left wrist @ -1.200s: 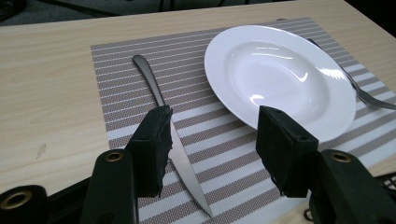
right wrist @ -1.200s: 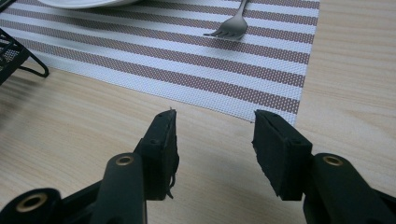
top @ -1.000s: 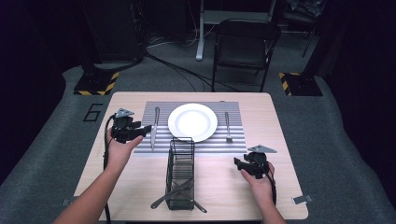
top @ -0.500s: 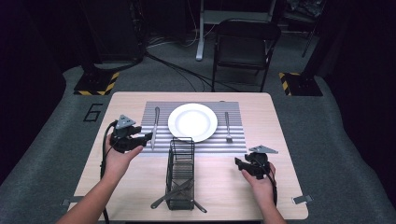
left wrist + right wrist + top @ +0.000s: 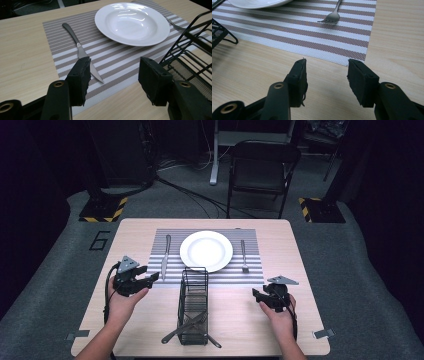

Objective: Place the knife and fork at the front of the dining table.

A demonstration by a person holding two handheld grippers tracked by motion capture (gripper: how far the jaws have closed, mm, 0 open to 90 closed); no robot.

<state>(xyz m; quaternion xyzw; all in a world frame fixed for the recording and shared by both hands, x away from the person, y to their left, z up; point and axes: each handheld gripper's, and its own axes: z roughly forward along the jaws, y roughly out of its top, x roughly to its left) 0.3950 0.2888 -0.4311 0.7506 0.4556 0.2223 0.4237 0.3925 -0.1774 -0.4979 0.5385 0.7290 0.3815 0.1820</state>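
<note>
Since a second ago the left gripper point(image 5: 152, 278) has drawn back from the knife point(image 5: 165, 256) toward the table's near edge; its jaws stand apart, holding nothing; the right gripper point(image 5: 258, 295) rests low, likewise parted and bare. Knife and fork point(image 5: 244, 256) lie on the striped mat point(image 5: 172, 275) flanking the plate point(image 5: 206, 251); the setting looks finished, though utensils remain in the wire basket point(image 5: 193, 307).
</note>
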